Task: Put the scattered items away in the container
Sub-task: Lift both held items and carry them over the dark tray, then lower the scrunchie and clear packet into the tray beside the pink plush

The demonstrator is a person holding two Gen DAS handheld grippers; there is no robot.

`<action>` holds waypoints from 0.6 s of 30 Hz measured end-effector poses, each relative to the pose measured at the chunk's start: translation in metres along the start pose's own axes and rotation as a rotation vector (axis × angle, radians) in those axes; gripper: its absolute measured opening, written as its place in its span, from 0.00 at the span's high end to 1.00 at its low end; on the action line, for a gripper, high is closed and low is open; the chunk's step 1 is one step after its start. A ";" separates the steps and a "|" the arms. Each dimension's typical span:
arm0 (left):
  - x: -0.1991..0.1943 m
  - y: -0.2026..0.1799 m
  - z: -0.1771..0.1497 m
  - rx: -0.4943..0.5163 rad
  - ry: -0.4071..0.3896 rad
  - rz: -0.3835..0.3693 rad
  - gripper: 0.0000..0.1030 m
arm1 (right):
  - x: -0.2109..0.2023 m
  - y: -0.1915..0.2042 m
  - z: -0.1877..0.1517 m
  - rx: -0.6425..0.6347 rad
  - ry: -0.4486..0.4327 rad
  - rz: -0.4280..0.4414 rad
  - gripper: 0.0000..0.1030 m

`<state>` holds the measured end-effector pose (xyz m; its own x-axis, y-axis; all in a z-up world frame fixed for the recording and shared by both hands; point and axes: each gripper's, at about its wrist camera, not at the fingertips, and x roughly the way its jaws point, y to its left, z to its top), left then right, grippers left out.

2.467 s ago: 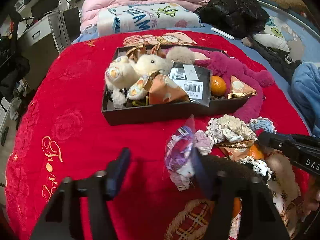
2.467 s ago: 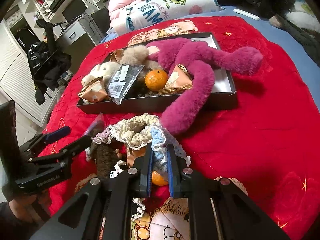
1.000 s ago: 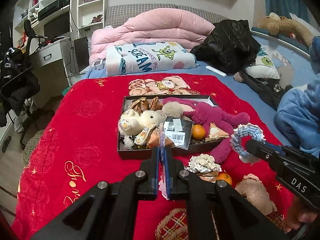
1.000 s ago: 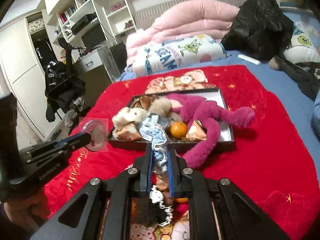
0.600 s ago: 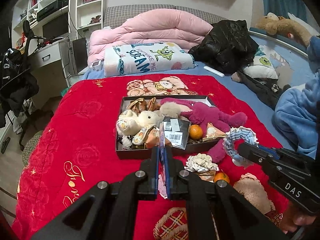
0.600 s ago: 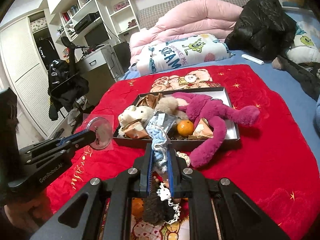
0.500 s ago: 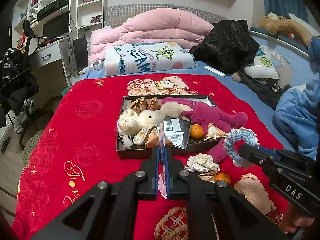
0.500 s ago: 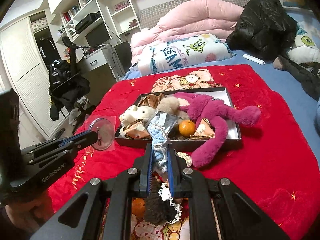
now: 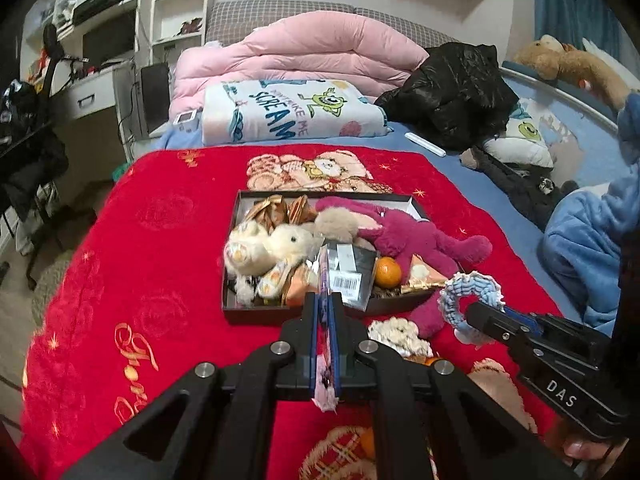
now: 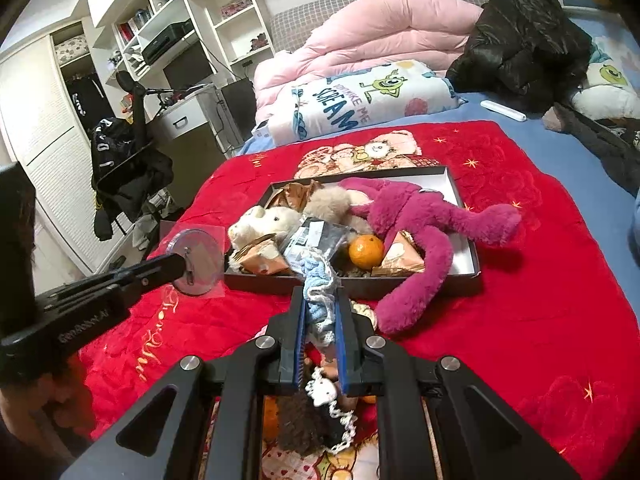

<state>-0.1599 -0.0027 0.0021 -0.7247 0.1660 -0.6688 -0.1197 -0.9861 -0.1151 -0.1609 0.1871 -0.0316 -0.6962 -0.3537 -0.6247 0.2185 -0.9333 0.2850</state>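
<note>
Red blanket (image 9: 140,240) w/ black box (image 10: 464,280); both grippers now lifting vs 2.5 s ago. Left gripper (image 9: 326,308) pinching clear packet (image 10: 196,260), right gripper (image 10: 320,312) clamping blue crochet ring (image 9: 470,292), both hovering just before box

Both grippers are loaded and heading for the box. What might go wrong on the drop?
The box is already heaped, so the blue crochet ring in the right gripper may roll off the pink plush, whose arm already overhangs the wall. The flat clear packet in the left gripper could slide off the black bag.
</note>
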 end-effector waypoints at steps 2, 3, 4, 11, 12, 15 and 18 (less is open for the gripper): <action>0.004 -0.001 0.006 -0.002 -0.003 -0.021 0.95 | 0.006 -0.004 0.005 0.007 0.004 -0.006 0.88; 0.005 -0.001 0.009 0.000 -0.004 -0.030 0.95 | 0.008 -0.006 0.007 0.013 0.003 -0.011 0.88; 0.007 -0.002 0.014 0.006 -0.009 -0.029 0.95 | 0.011 -0.008 0.010 0.018 0.001 -0.016 0.88; 0.038 -0.010 0.046 -0.013 -0.003 -0.050 0.95 | 0.026 -0.025 0.036 0.046 -0.011 -0.038 0.88; 0.042 -0.012 0.050 -0.007 -0.001 -0.054 0.95 | 0.027 -0.027 0.039 0.046 -0.012 -0.046 0.88; 0.058 -0.024 0.063 0.015 0.010 -0.069 0.95 | 0.030 -0.037 0.046 0.067 -0.013 -0.058 0.87; 0.074 -0.036 0.077 0.039 0.017 -0.092 0.95 | 0.033 -0.046 0.054 0.069 -0.014 -0.074 0.87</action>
<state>-0.2612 0.0450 0.0134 -0.6980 0.2558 -0.6688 -0.2117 -0.9660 -0.1485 -0.2306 0.2216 -0.0262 -0.7185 -0.2821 -0.6358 0.1182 -0.9503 0.2881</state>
